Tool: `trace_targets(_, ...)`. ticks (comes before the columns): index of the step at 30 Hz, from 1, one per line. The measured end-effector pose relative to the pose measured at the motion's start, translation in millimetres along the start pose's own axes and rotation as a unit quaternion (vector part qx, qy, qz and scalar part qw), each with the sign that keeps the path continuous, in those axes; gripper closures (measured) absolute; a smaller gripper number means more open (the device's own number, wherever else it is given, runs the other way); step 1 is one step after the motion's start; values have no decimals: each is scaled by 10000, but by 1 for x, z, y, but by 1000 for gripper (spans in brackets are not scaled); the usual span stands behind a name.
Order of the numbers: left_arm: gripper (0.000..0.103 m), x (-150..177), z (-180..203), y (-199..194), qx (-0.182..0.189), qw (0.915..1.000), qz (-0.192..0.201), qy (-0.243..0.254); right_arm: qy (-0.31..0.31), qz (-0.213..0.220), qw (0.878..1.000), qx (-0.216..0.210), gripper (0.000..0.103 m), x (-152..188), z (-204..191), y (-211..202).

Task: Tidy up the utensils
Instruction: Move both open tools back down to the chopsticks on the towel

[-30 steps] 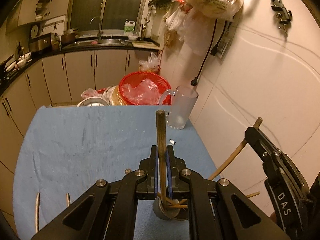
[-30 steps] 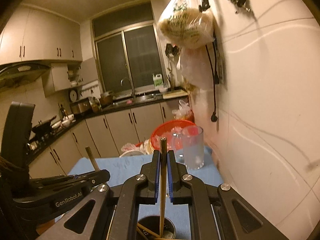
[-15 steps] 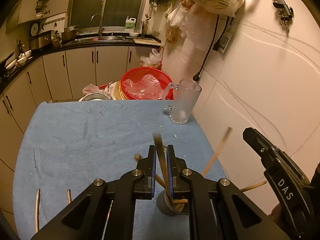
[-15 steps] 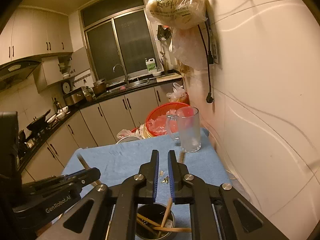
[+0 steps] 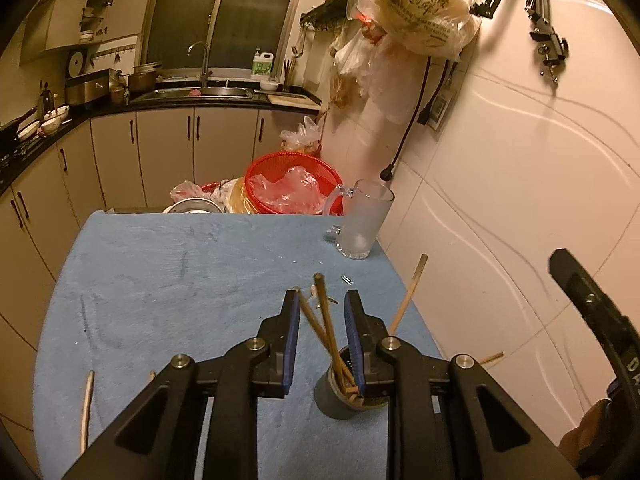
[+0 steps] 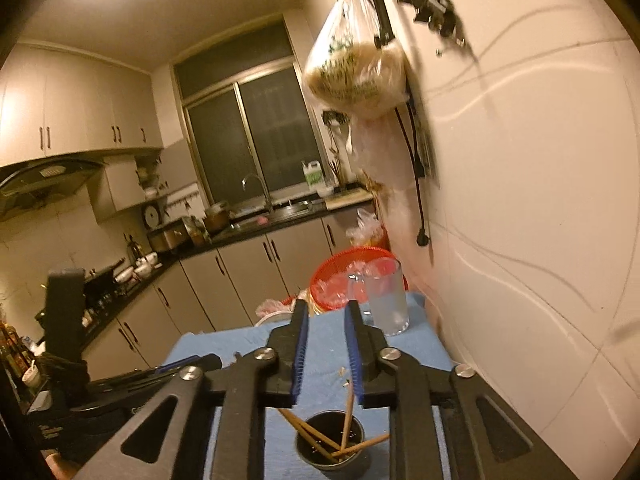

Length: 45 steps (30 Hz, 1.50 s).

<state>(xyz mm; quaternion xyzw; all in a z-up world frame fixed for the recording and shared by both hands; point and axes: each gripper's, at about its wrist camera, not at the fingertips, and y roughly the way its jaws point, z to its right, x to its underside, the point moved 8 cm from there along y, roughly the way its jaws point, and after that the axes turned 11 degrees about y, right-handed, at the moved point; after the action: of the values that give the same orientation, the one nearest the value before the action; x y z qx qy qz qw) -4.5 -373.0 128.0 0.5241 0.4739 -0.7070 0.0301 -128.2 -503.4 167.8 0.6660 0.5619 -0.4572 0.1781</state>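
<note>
A dark round cup [image 5: 340, 400] stands on the blue cloth near the table's right edge with several wooden chopsticks [image 5: 328, 320] leaning in it. My left gripper [image 5: 322, 304] hovers over the cup. Its jaws are opening, and two chopsticks stand loose between the blue pads, which do not press on them. In the right wrist view the cup [image 6: 330, 450] sits just below my right gripper [image 6: 326, 312]. Those jaws are opening too, with nothing between them, and the chopsticks [image 6: 347, 416] rest in the cup. Two more chopsticks [image 5: 86, 408] lie at the cloth's near left.
A frosted glass mug [image 5: 362, 220] stands at the far right corner of the blue cloth [image 5: 160, 280], by the tiled wall. A red basket [image 5: 292, 184] with plastic bags sits behind the table. Small scraps [image 5: 348, 279] lie beyond the cup. Bags hang on the wall above.
Both grippers were shut on an upright chopstick each. Both have let go, the chopsticks have dropped and lean in the cup, and both grippers have drawn back and up.
</note>
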Motion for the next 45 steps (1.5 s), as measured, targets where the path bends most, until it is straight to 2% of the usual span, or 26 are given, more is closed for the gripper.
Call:
trace_targets(3, 79, 7, -6, -10, -21, 10000, 33, -21, -30, 59, 9999, -112, 64, 8, -7, -16)
trace_targets(5, 78, 16, -13, -15, -69, 10000, 10, -71, -83, 15, 9998, -192, 52, 19, -11, -20)
trace_targets(8, 78, 33, -24, -20, -122, 9999, -83, -81, -194, -138, 9995, -230, 51, 41, -17, -22)
trace_targets(13, 74, 65, -52, -23, -297, 9990, -260, -210, -356, -672, 9968, -229, 51, 92, -21, -12)
trace_targets(20, 72, 140, -102, -14, -537, 9942, -862, -354, -527, -1535, 9867, -14, 51, 175, -11, 17)
trace_targets(24, 72, 188, -114, -6, -561, 9899, -1278, -265, -531, -2121, 9757, 157, 52, 231, 2, 34)
trace_targets(28, 72, 219, -103, -2, -393, 9884, -1465, 120, -549, -2468, 9672, 265, 52, 264, 15, 46)
trace_targets(32, 72, 231, -79, 6, -235, 9843, -1578, 755, -485, -2644, 9625, 367, 52, 282, 29, 50)
trace_targets(35, 72, 231, -65, 17, -165, 9811, -1657, 983, -409, -2731, 9603, 385, 52, 285, 32, 51)
trace_targets(42, 72, 233, -58, 52, -555, 9677, -2082, 1306, -335, -2737, 9604, 411, 52, 282, 41, 50)
trace_targets(44, 81, 233, -62, 62, -698, 9647, -2250, 1174, -334, -2740, 9602, 415, 52, 280, 42, 50)
trace_targets(45, 89, 233, -67, 67, -835, 9629, -2336, 1066, -338, -2756, 9598, 408, 52, 279, 42, 50)
